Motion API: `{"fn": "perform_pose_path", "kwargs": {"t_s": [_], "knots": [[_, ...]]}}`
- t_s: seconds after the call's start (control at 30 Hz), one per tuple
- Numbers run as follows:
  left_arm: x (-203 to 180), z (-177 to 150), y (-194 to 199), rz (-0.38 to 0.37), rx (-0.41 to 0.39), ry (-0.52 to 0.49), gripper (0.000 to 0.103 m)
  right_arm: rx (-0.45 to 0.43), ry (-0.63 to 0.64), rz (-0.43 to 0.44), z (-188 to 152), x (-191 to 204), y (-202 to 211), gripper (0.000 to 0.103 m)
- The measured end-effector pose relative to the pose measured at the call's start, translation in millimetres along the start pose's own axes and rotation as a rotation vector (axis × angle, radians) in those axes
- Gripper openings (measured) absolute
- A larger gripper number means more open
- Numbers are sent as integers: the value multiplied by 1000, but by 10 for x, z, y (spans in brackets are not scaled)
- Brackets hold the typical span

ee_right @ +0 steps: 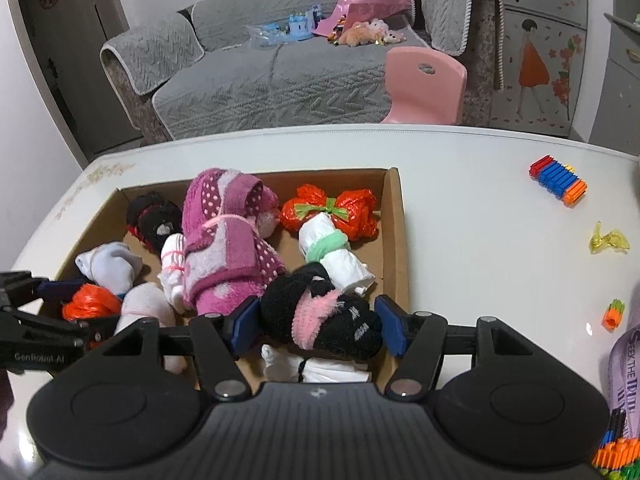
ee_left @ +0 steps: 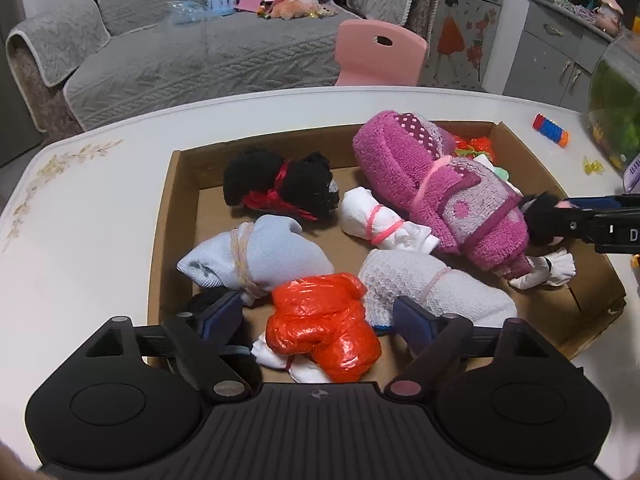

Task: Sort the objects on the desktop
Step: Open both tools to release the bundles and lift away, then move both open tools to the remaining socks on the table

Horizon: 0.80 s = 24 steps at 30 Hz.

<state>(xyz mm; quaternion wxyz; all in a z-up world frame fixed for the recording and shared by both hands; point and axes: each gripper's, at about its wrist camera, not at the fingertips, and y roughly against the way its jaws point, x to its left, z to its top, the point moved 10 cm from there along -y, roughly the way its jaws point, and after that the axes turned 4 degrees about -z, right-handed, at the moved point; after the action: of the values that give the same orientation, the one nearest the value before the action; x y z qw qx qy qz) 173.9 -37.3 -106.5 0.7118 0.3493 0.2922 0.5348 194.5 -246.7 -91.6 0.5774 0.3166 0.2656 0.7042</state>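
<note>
Lying boxed: two orange bundles (ee_right: 329,212)

The box (ee_left: 176,208) is dull brown cardboard, the pink towel (ee_left: 440,184) looks fuzzy, and the red bag (ee_left: 320,332) is shiny plastic.

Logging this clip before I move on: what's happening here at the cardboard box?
A person is sorting tied cloth and plastic bundles at a cardboard tray on a white table. The right tool grips a black sock bundle with a pink fuzzy tie at the tray's near right corner. The left tool is open, its fingers either side of an orange plastic-wrapped bundle.
</note>
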Motion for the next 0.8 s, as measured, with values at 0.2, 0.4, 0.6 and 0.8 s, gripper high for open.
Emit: {"fn": "perform_pose_path", "kwargs": {"t_s": [0.2, 0.4, 0.6, 0.8], "knots": [[-43, 6, 176, 10, -36, -20, 89, -36, 14, 1, 64, 37, 139, 64], [-88, -84, 702, 24, -138, -53, 102, -111, 38, 10, 105, 115, 553, 66], [-159, -570, 1138, 17, -187, -93, 103, -160, 38, 53, -215, 241, 1006, 68], [-270, -1184, 1164, -2, -151, -69, 103, -138, 20, 85, -732, 369, 1036, 72]]}}
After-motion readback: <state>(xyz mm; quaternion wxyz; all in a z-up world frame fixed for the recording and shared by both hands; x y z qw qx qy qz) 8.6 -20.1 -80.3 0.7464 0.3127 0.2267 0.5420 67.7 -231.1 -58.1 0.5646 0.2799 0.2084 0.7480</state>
